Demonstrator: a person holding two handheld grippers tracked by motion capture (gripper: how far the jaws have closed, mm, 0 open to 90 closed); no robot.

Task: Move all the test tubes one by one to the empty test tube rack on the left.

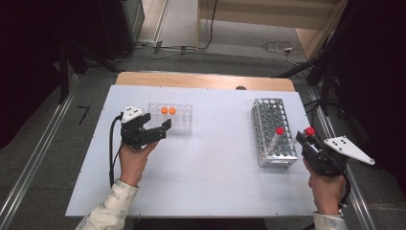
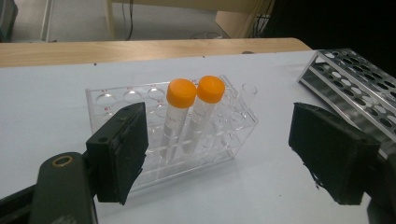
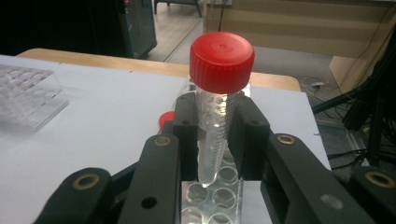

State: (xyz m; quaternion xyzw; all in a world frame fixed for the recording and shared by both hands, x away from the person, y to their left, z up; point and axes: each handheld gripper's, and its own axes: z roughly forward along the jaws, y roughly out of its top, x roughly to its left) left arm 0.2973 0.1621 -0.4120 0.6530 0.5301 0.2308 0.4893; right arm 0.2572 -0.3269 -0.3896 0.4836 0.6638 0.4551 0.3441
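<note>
My right gripper (image 1: 303, 137) (image 3: 215, 135) is shut on a clear tube with a red cap (image 1: 310, 130) (image 3: 221, 60). It holds the tube upright, just above the near right corner of the metal tube rack (image 1: 274, 120) (image 3: 210, 203). A second red-capped tube (image 1: 279, 131) (image 3: 164, 119) leans in that rack. My left gripper (image 1: 163, 129) (image 2: 219, 133) is open, with nothing between its pads. It points at the clear plastic rack (image 1: 184, 122) (image 2: 116, 100), which holds two orange-capped tubes (image 1: 168, 110) (image 2: 181, 93) side by side.
The racks stand on a white sheet (image 1: 210, 158) over a wooden table. The metal rack (image 2: 355, 79) lies to the right of the clear rack (image 3: 23, 93). Cables run across the floor behind the table.
</note>
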